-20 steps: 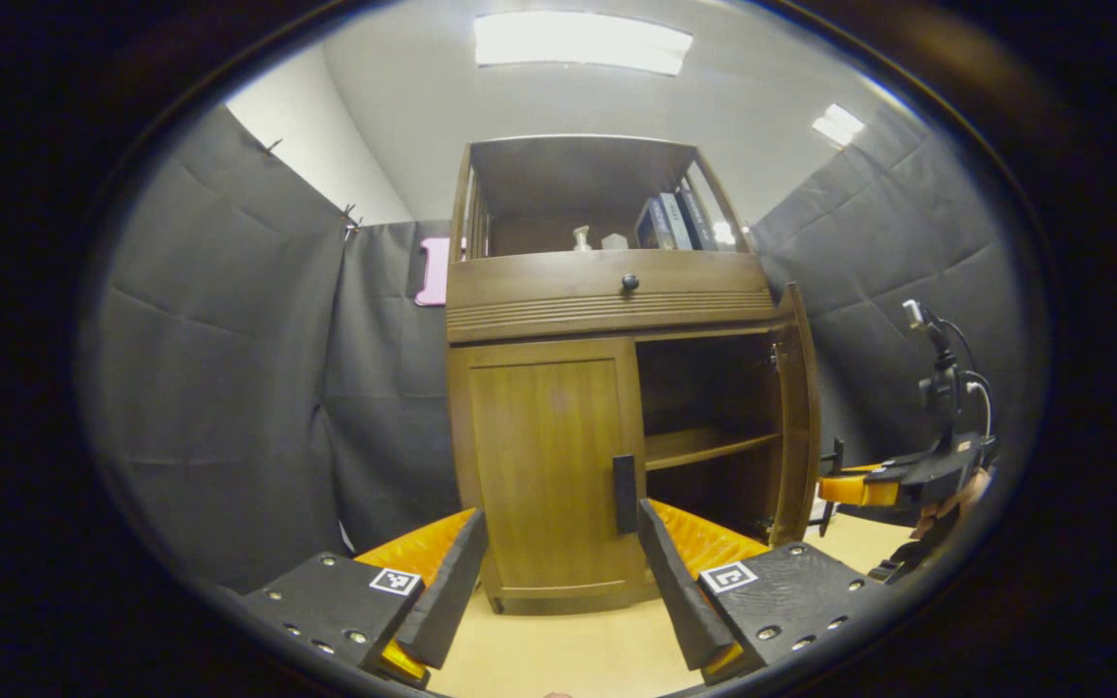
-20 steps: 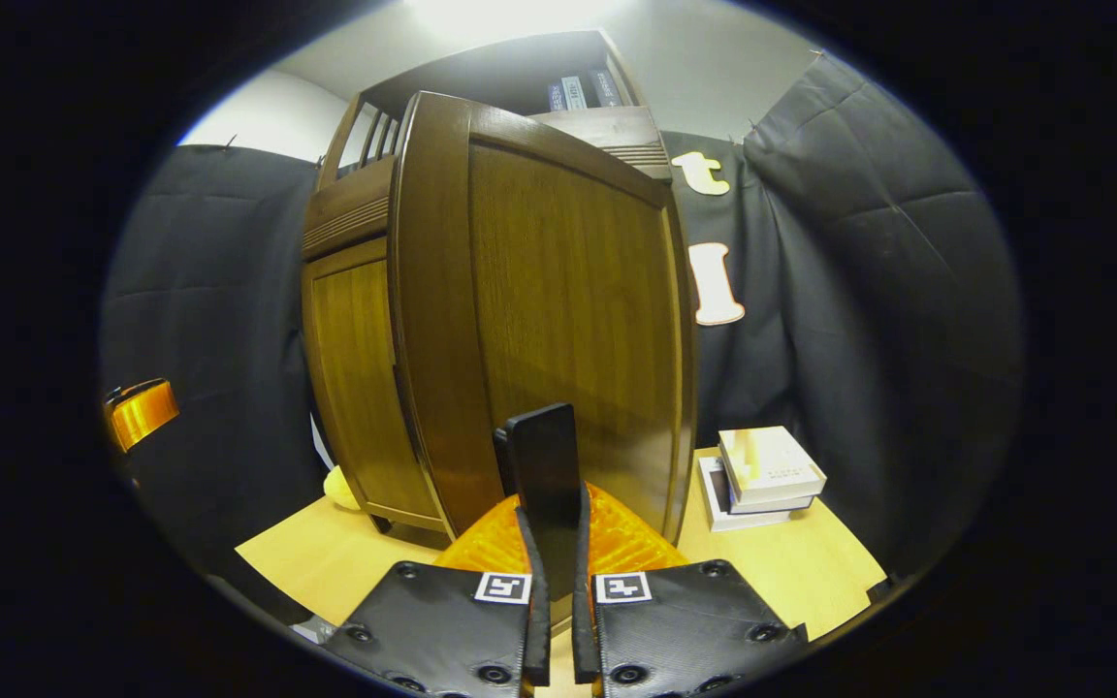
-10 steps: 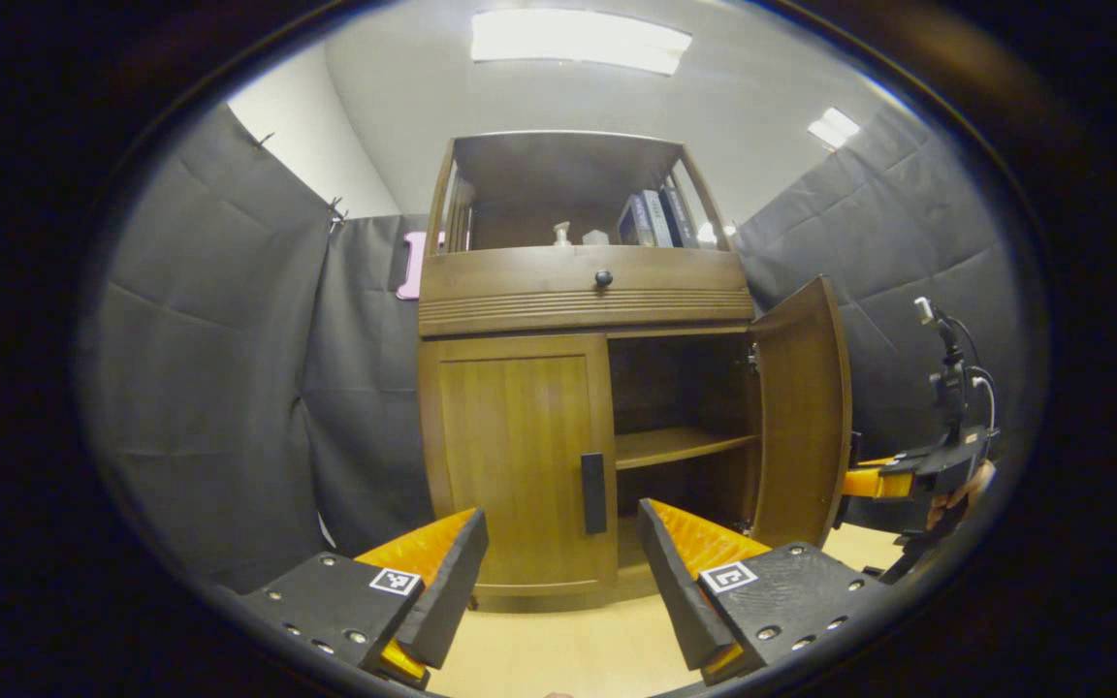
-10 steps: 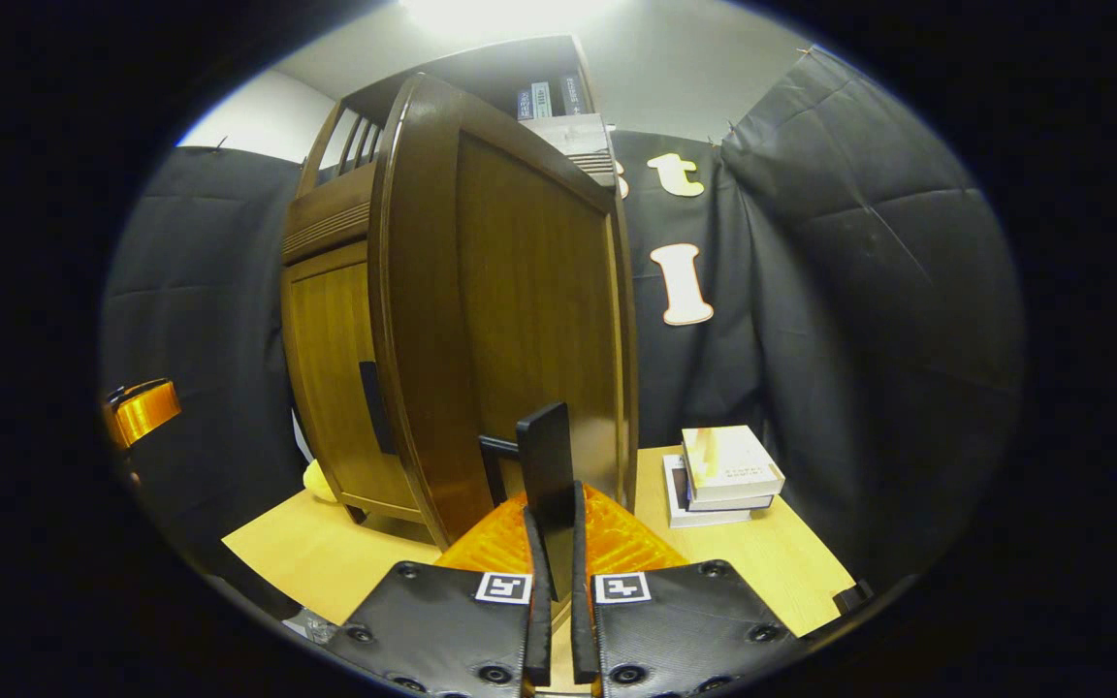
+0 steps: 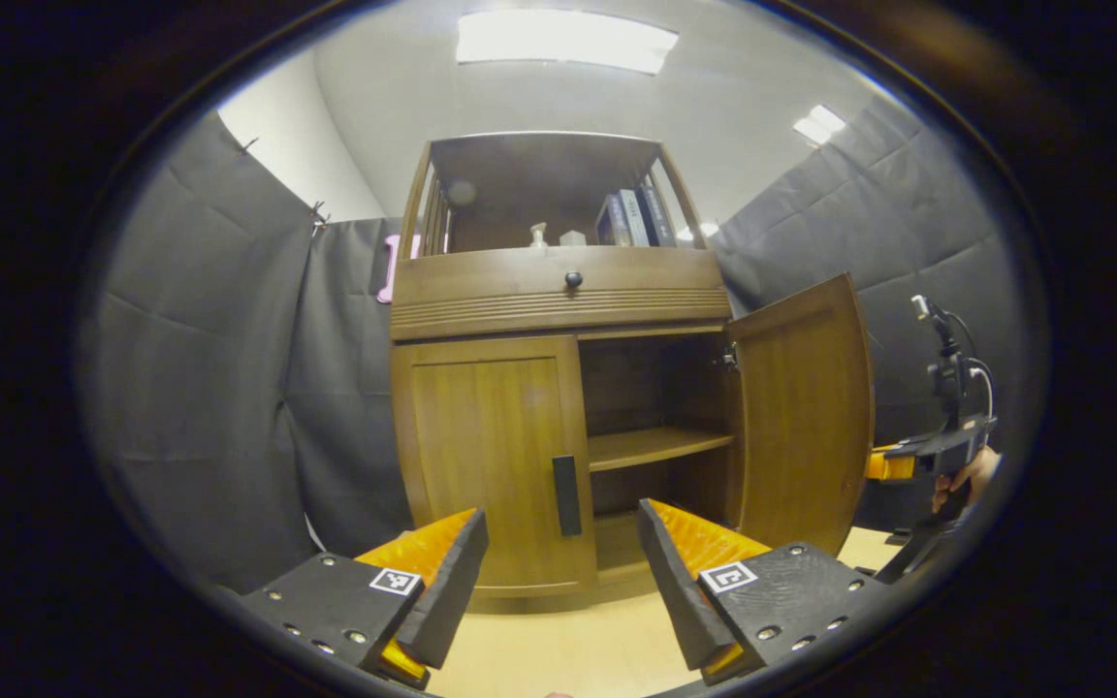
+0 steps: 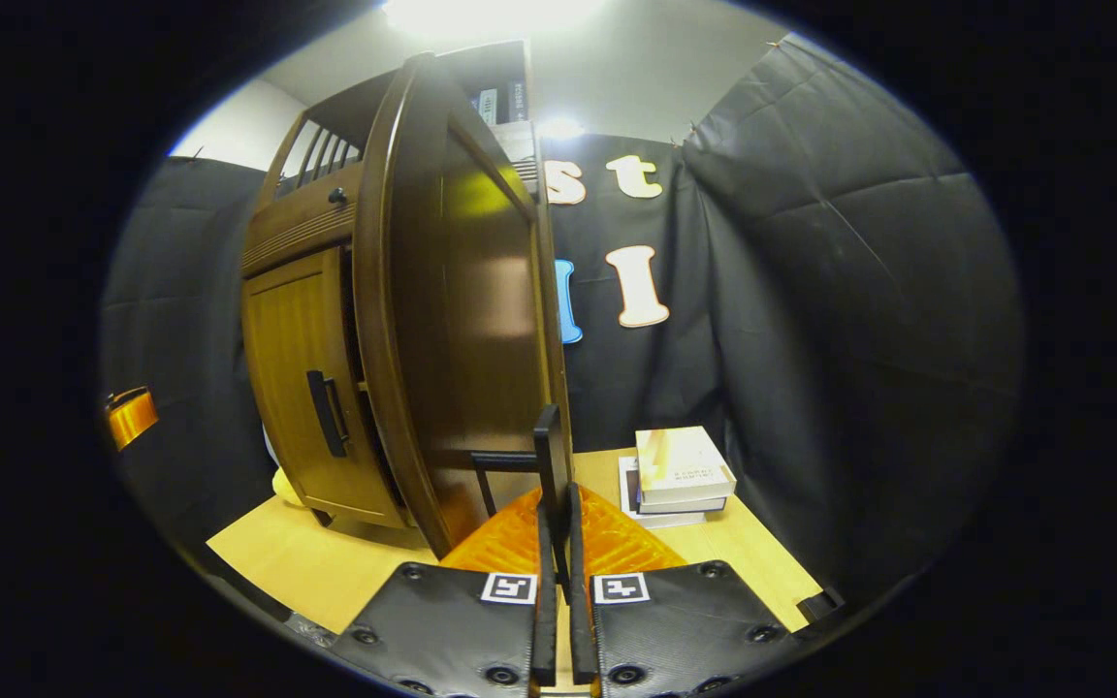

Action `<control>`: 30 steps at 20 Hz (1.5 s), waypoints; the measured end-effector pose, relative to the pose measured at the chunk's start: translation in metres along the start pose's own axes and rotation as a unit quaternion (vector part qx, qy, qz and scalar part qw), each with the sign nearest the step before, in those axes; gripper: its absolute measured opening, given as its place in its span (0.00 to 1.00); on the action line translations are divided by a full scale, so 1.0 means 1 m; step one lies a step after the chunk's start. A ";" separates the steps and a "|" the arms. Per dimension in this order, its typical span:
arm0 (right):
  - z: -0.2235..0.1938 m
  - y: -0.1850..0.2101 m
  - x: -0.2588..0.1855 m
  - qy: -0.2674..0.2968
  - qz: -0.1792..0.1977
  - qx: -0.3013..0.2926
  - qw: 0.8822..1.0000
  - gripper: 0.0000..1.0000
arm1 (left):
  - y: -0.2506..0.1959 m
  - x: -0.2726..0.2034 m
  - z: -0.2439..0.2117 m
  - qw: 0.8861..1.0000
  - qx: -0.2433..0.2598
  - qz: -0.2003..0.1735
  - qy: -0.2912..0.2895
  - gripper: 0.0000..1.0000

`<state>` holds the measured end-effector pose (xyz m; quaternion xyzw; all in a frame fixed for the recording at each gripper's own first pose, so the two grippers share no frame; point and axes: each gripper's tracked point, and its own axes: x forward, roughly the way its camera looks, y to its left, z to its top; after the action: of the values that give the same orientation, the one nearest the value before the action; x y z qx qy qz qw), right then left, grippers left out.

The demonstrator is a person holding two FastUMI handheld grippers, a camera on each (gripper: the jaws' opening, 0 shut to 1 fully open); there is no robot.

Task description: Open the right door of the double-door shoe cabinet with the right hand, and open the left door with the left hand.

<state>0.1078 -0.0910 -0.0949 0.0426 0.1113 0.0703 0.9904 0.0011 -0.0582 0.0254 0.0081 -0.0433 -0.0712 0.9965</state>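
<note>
1. The cabinet (image 5: 558,291) stands on a pale wooden table (image 5: 558,650) at 12 o'clock in the left gripper view, its right door (image 5: 806,407) swung wide open toward 3 o'clock and its left door (image 5: 491,456) flush and closed.
2. The left gripper (image 5: 563,582) hangs in front of the left door, jaws spread wide and empty, its two black fingers (image 5: 447,591) at 6 o'clock, apart from the wood; the door's black handle (image 5: 566,494) shows between them, farther off.
3. Inside the open half, a bare shelf (image 5: 655,446) crosses the dark compartment.
4. The right gripper (image 6: 558,591) is clamped on the right door's black handle (image 6: 551,456), both fingers (image 6: 544,601) pressed flat against the thin bar at 6 o'clock of the right gripper view.
5. In that view the right door (image 6: 452,310) is seen nearly edge-on at 12 o'clock, with the closed left door (image 6: 302,378) and its handle (image 6: 324,412) at 9 o'clock.
6. A small stack of books (image 6: 680,475) lies on the table at 5 o'clock, near the cloth wall.
7. In the left gripper view the right gripper (image 5: 893,465) shows at 3 o'clock just beyond the door's edge, a hand (image 5: 971,475) holding it.
8. Books (image 5: 626,218) lean on the cabinet's top shelf above a drawer with a dark knob (image 5: 573,279).
</note>
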 end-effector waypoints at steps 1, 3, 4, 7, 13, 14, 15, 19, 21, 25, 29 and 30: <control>0.001 -0.005 -0.002 -0.002 -0.005 -0.002 1.000 0.06 | -0.005 0.002 0.000 1.000 0.001 -0.002 0.000 0.91; 0.001 -0.012 -0.006 -0.005 -0.006 -0.004 1.000 0.05 | -0.010 0.006 -0.003 1.000 0.002 -0.005 0.001 0.90; 0.002 -0.015 -0.010 -0.008 -0.009 -0.003 1.000 0.00 | -0.013 0.007 -0.005 1.000 0.003 -0.006 0.001 0.90; 0.005 -0.026 -0.024 -0.014 -0.029 -0.006 0.999 0.05 | -0.015 0.018 -0.011 1.000 0.001 -0.009 0.002 0.90; 0.034 -0.047 -0.061 -0.059 -0.069 0.036 0.995 0.22 | -0.013 0.068 -0.019 1.000 -0.004 -0.009 0.004 0.90; 0.039 -0.047 -0.067 -0.067 -0.072 0.042 0.994 0.27 | -0.012 0.077 -0.021 1.000 -0.005 -0.007 0.006 0.91; 0.044 -0.047 -0.075 -0.075 -0.071 0.044 0.994 0.40 | -0.011 0.085 -0.024 1.000 -0.004 -0.005 0.006 0.90; 0.057 -0.052 -0.106 -0.099 -0.107 0.007 0.989 0.92 | -0.006 0.123 -0.039 1.000 -0.004 0.003 0.014 0.90; 0.062 -0.042 -0.117 -0.105 -0.117 0.000 0.988 0.92 | -0.003 0.140 -0.050 1.000 -0.006 0.009 0.017 0.90; 0.060 -0.033 -0.139 -0.106 -0.128 -0.013 0.986 0.92 | 0.005 0.177 -0.063 1.000 -0.013 0.016 0.023 0.90; 0.051 -0.028 -0.154 -0.100 -0.138 -0.011 0.985 0.92 | 0.012 0.208 -0.070 0.999 -0.013 0.027 0.022 0.90; 0.050 -0.028 -0.157 -0.098 -0.140 -0.008 0.985 0.92 | 0.012 0.215 -0.073 0.999 -0.018 0.028 0.025 0.90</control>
<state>-0.0285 -0.1454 -0.0159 0.0251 0.0177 -0.0731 0.9968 0.2216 -0.0765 -0.0290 -0.0089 -0.0174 -0.0441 0.9988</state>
